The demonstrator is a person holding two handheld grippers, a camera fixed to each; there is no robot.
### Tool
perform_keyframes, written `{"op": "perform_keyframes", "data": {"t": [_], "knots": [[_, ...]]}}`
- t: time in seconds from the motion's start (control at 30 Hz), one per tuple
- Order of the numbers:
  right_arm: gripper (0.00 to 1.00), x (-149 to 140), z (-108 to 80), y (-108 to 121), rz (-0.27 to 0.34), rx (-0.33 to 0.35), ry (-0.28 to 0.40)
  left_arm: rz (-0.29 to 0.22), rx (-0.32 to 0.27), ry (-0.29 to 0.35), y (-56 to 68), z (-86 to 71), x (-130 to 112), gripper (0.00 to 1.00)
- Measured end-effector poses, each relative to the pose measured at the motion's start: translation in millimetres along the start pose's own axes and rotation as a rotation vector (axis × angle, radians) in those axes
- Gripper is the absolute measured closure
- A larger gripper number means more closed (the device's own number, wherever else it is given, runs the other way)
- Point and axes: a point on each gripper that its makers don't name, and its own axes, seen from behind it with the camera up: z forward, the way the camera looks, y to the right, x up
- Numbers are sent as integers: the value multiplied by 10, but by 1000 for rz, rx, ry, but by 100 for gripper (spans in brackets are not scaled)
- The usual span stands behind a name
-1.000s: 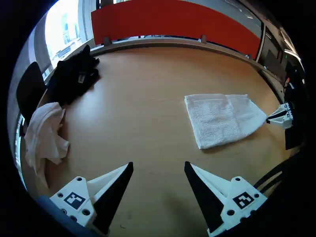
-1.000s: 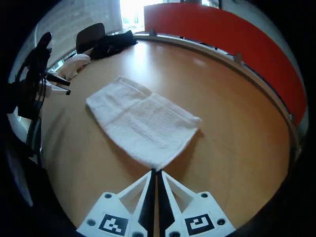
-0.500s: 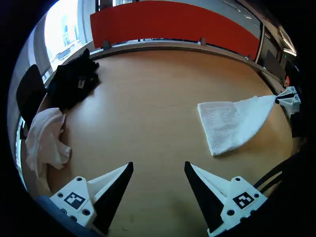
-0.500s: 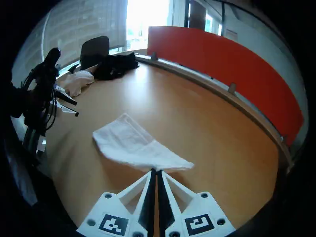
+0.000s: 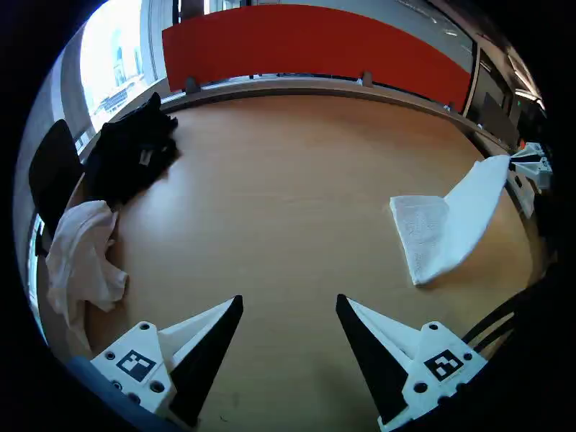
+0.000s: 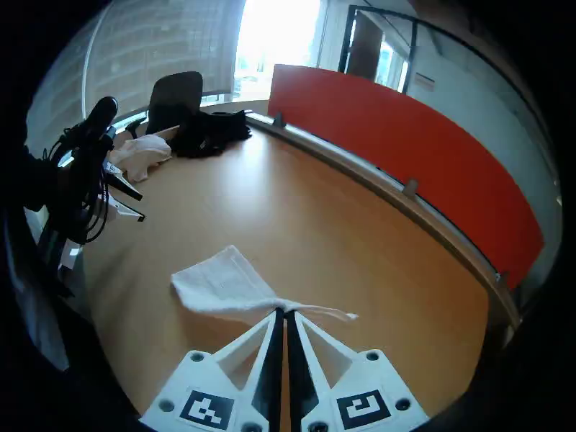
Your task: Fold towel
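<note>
A white towel (image 5: 443, 227) lies partly on the wooden table (image 5: 288, 180), its right corner lifted off the surface. My right gripper (image 6: 283, 315) is shut on that raised corner of the towel (image 6: 227, 288), whose far end still rests on the table (image 6: 309, 216). In the left gripper view the right gripper (image 5: 529, 162) hangs at the far right, holding the towel's upper tip. My left gripper (image 5: 288, 306) stands open low over the near part of the table, nothing between its fingers. It appears at the far left of the right gripper view as the left gripper (image 6: 122, 201).
A black garment (image 5: 133, 147) and a crumpled white cloth (image 5: 83, 255) lie at the table's left edge by a dark chair (image 5: 50, 169). A red divider panel (image 5: 309, 39) runs along the table's far side. A person's dark sleeve (image 6: 32, 187) is at the left.
My right gripper has risen and pulled the towel's corner up and to the right, so the towel has slid that way and half of it hangs in the air. The left gripper stayed put.
</note>
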Motion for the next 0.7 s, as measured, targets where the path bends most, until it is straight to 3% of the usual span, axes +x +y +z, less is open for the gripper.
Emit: {"op": "perform_keyframes", "data": {"t": [0.7], "knots": [[95,85,245,-264,-31,67,4,-10,4,0,-4,8,12,4]]}}
